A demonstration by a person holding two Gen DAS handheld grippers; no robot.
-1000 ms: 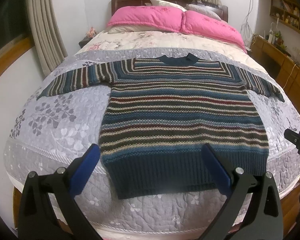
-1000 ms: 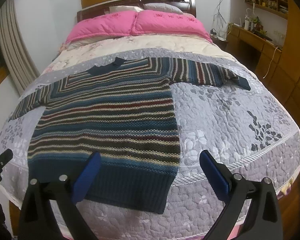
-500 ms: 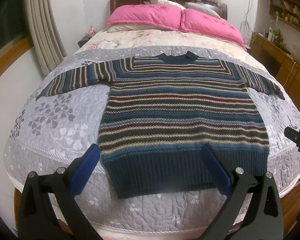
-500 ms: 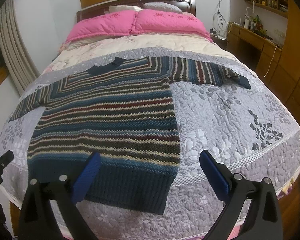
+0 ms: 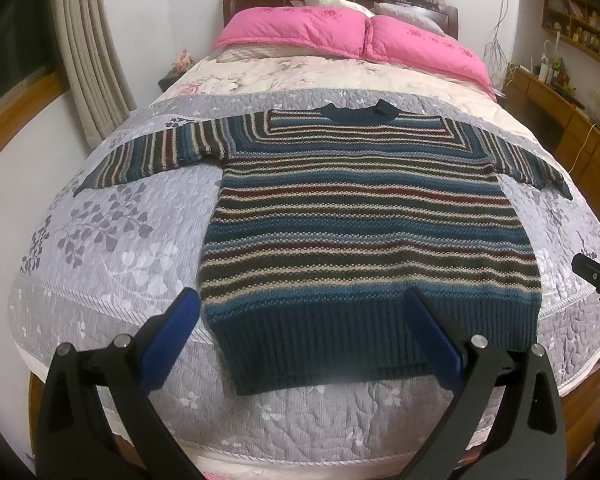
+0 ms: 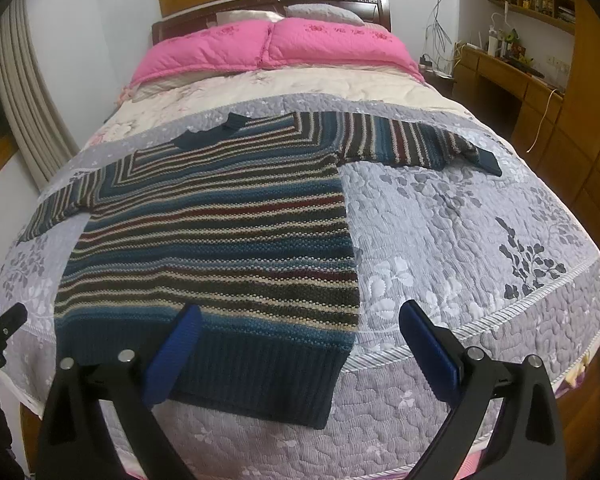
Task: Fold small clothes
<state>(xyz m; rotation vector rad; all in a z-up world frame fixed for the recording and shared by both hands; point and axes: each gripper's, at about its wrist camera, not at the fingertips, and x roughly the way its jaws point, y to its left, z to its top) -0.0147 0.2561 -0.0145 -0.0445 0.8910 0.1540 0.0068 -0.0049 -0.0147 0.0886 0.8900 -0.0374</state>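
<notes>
A striped knit sweater (image 5: 364, 224) in blue, dark red and cream lies flat on the bed, sleeves spread to both sides, dark ribbed hem nearest me. My left gripper (image 5: 302, 304) hovers open above the hem, its blue pads wide apart and holding nothing. The right wrist view shows the same sweater (image 6: 220, 236) from the right. My right gripper (image 6: 300, 316) is open over the hem's right corner, also holding nothing. The right gripper's tip (image 5: 596, 272) shows at the right edge of the left wrist view.
The bed wears a grey floral quilt (image 5: 100, 248) with a pink duvet (image 5: 340, 36) and pillows at the headboard. Curtains (image 5: 92, 48) hang on the left. A wooden desk and shelves (image 6: 512, 64) stand on the right. The quilt's front edge (image 5: 300, 452) is just below the grippers.
Both views have shifted slightly, with the sweater sitting a touch lower and nearer. Both grippers stay open; the sweater has not moved.
</notes>
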